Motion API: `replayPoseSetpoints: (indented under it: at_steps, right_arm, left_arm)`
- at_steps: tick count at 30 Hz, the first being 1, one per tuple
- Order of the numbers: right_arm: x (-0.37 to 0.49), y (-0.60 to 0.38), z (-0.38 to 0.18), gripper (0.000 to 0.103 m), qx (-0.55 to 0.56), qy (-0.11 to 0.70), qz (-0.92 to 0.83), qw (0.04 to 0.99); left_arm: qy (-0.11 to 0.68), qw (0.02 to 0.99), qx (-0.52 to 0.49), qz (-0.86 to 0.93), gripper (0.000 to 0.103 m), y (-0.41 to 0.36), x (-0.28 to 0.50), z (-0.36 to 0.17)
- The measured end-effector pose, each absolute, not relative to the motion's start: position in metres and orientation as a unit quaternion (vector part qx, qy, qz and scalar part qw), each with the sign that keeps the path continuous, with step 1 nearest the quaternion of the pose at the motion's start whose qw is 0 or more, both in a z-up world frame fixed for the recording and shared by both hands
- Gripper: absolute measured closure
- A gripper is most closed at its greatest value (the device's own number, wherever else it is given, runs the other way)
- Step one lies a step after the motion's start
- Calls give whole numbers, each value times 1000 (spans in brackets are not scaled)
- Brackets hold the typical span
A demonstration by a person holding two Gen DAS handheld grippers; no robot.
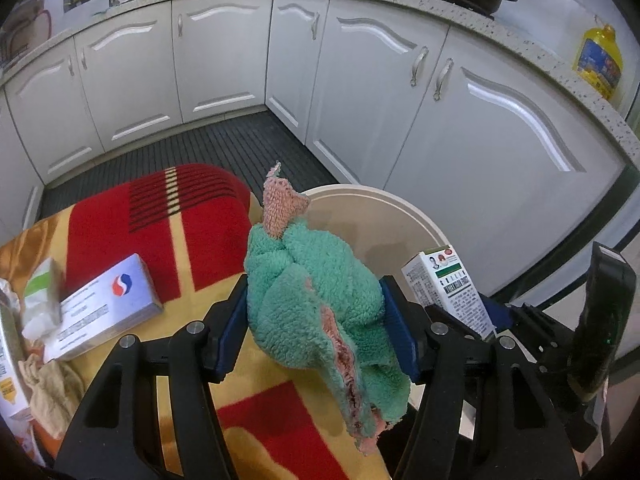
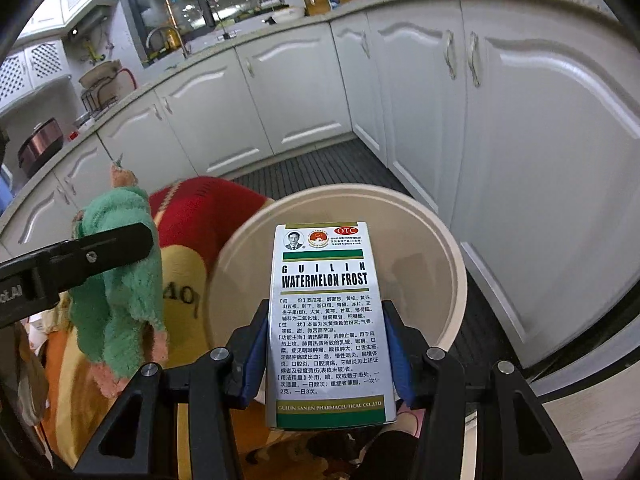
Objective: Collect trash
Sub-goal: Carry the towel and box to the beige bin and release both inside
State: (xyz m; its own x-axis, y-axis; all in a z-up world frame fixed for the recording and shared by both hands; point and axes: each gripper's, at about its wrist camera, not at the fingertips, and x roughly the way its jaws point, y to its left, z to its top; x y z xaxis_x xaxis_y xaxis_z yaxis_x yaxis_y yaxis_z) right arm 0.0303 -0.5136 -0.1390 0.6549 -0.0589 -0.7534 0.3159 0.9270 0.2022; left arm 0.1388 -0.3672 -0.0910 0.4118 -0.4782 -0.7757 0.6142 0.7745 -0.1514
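My left gripper is shut on a green and pink rag, held above the red and yellow blanket beside the cream bin. The rag also shows in the right wrist view, hanging left of the bin. My right gripper is shut on a white medicine box marked "Watermelon Frost", held upright over the bin's open mouth. The box also shows in the left wrist view, at the bin's right side. The bin's inside looks empty where visible.
On the blanket at the left lie a silver-blue box, a crumpled white and green wrapper and a beige cloth. White kitchen cabinets curve around a dark ribbed floor mat. A yellow oil bottle stands on the counter.
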Motion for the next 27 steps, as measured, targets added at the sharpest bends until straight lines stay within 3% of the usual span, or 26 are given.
replayPoseSetpoints:
  at_steps: [4, 9, 12, 16, 27]
  right_arm:
    - [38, -519, -151, 53, 166, 411, -117, 889]
    - [41, -525, -160, 40, 175, 422, -135, 879]
    - [38, -525, -159, 39, 178, 420, -137, 879]
    - [32, -525, -155, 34, 186, 416, -138, 879]
    - [22, -511, -143, 32, 182, 410, -133, 884]
  left_arm:
    - [440, 833, 67, -329, 40, -368, 145, -97]
    - [435, 832, 51, -340, 38, -365, 148, -96]
    - [430, 834, 43, -342, 31, -362, 149, -92]
    - [421, 837, 36, -347, 28, -357, 144, -86]
    - [402, 851, 50, -333, 28, -340, 128, -71]
